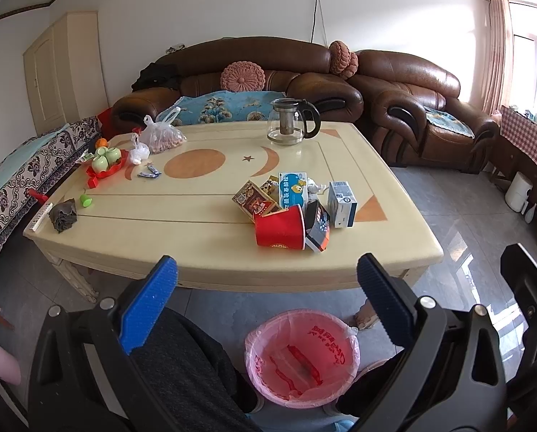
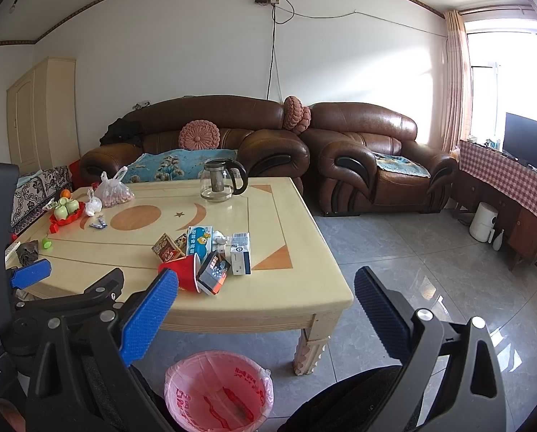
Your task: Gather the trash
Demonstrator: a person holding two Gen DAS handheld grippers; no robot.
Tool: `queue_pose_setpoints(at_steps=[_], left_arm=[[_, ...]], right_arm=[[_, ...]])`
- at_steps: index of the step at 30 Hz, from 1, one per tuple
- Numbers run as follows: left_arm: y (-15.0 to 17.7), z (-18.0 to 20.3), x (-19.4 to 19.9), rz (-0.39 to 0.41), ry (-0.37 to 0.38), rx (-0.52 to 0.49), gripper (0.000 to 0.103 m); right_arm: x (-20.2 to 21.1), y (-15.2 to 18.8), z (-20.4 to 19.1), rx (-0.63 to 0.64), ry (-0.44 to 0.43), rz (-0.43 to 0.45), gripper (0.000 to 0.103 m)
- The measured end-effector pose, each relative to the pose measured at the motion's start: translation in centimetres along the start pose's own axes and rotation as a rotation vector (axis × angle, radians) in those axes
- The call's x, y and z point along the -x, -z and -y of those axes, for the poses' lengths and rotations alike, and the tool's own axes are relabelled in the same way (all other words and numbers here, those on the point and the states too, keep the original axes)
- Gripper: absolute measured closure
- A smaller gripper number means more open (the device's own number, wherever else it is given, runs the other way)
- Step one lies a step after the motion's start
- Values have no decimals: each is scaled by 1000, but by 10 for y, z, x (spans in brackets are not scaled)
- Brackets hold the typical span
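Note:
A pile of trash lies near the front right of the cream coffee table [image 1: 196, 248]: a tipped red paper cup [image 1: 281, 230], a dark box with orange trim [image 1: 318, 226], a white and blue box [image 1: 342, 203], a light blue carton [image 1: 292, 189] and brown wrappers [image 1: 255, 199]. The same cup [image 2: 183, 271] and white box [image 2: 240, 259] show in the right wrist view. A pink-lined bin [image 1: 301, 358] [image 2: 219, 392] stands on the floor in front of the table. My left gripper [image 1: 266, 277] and right gripper [image 2: 266, 288] are both open, held empty short of the table, above the bin.
A glass teapot [image 1: 291, 122], a bag of nuts [image 1: 162, 135], a red tray with green cups [image 1: 106, 162], small blue packets [image 1: 149, 172], a green cap [image 1: 85, 199] and a dark cloth [image 1: 63, 215] also lie on the table. Brown sofas [image 1: 412, 108] stand behind. Dark-clothed knees [image 1: 182, 367] flank the bin.

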State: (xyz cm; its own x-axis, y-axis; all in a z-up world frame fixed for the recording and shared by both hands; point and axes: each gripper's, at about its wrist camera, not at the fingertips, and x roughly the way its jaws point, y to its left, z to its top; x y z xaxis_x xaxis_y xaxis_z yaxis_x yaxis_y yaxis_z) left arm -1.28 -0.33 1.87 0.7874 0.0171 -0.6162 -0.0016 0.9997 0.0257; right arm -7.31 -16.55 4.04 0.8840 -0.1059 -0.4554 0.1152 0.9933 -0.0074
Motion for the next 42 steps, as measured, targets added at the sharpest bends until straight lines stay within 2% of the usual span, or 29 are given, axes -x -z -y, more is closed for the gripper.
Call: queue_pose_setpoints(at_steps=[8,9,12,17,23,29,34,42], left_arm=[[-9,-20,-1,-22,7,-24,5],[4,-11,-8,-26,11,-27,5],[5,-18,-16,-45,30,-53,5],[8,-20,-31,-99,50,-71,5],[5,-24,-51,-144,140,-107,5],[-2,-20,-68,-151,242,-235,5],[-12,-13,-90,-200,329,-356,5],[-25,-5,-121,-238,400,-547,5]], right_arm=[[-4,-2,5,2,-24,-6,7],[-7,0,6,5,-28,-5,7],[-17,-1,8,27,-46,-25,7],[-48,-3,22,15,-146,-99,7],[-82,-6,27,46,-176,-152,7],[-117,-9,23,97,-200,-206,7],[-142,-15,20,108,-246,-258,7],[-181,-26,16,115,-259,-324,7]])
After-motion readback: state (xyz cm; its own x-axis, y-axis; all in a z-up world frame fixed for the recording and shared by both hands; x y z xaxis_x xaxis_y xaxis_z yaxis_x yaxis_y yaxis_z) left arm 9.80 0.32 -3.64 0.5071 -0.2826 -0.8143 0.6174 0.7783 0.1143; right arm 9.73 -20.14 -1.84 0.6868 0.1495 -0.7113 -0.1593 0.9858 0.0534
